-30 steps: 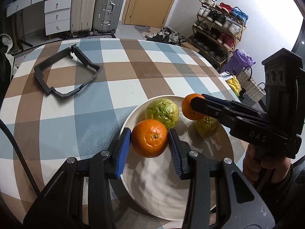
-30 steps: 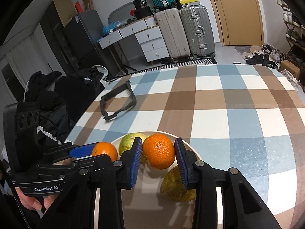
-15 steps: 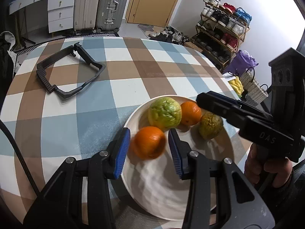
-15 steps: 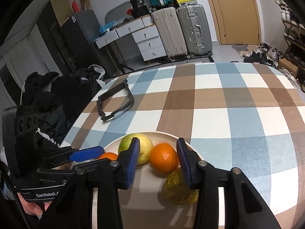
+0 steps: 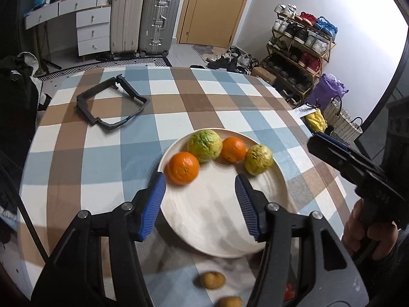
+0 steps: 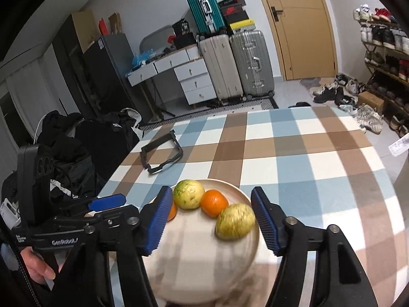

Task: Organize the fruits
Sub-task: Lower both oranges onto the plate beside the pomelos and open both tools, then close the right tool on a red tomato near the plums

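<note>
Both oranges (image 5: 183, 168) (image 5: 233, 149) now sit loose on the plate (image 5: 217, 220), near its far rim; your left gripper (image 5: 202, 200) and right gripper (image 6: 212, 220) have just opened, empty. Placing done; next, fetch the small fruit (image 5: 212, 280) off the plate's near edge.

"GenRobot" stands on the left tongs (image 6: 122, 206).

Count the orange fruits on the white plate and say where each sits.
2. One round orange fruit lies at the round white plate's left edge; the other sits between the green-yellow fruit and the yellow speckled fruit. None looks hidden.
</note>
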Tool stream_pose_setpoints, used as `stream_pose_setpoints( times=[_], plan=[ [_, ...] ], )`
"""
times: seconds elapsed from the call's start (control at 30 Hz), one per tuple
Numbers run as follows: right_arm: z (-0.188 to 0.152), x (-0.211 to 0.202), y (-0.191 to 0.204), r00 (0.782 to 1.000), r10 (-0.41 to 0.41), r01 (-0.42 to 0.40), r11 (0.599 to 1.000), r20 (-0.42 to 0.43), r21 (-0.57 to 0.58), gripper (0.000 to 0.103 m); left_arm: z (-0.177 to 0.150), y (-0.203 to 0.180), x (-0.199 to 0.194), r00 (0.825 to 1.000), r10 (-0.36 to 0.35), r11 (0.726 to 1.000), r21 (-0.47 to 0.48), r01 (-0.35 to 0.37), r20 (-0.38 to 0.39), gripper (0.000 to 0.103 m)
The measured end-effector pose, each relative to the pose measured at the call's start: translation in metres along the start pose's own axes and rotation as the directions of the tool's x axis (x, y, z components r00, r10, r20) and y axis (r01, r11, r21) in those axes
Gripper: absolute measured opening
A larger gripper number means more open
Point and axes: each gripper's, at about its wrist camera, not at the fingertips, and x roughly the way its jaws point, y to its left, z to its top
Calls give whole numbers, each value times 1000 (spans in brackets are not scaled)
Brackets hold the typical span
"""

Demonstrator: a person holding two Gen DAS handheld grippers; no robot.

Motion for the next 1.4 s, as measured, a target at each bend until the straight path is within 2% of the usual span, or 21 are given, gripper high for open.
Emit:
stream_pose_setpoints(
  times=[0.2, 0.33, 0.4, 0.77, 0.97, 1.1, 1.27, 1.4],
  plan=[
    [-21, -46, 10, 999, -3, 4, 1000, 43, -14, 68, -22, -23, -39, 997, 41, 999, 20, -42, 59, 72],
    [-38, -75, 21, 997, -18, 21, 999, 77, -43, 80, -39, -38, -64, 994, 55, 997, 45, -59, 90, 76],
    [-47, -89, 26, 996, -21, 26, 998, 92, -55, 81, -47, -43, -74, 992, 67, 996, 47, -72, 103, 83],
    [-100, -143, 47, 989, -33, 47, 994, 143, -94, 98, -99, -56, -119, 985, 109, 992, 45, -116, 132, 87],
    [-126, -148, 52, 993, -35, 47, 993, 112, -108, 99, -130, -59, -125, 987, 118, 992, 38, -123, 105, 87],
    [-145, -149, 57, 996, -39, 49, 991, 80, -125, 100, -144, -54, -120, 988, 123, 992, 24, -125, 89, 92],
    [-164, -138, 57, 999, -38, 41, 992, 26, -121, 100, -159, -51, -114, 988, 128, 990, 49, -132, 81, 93],
    [-177, -127, 59, 1000, -6, 4, 993, -19, -118, 100, -169, -47, -109, 988, 138, 989, 49, -142, 72, 99]
  ],
)
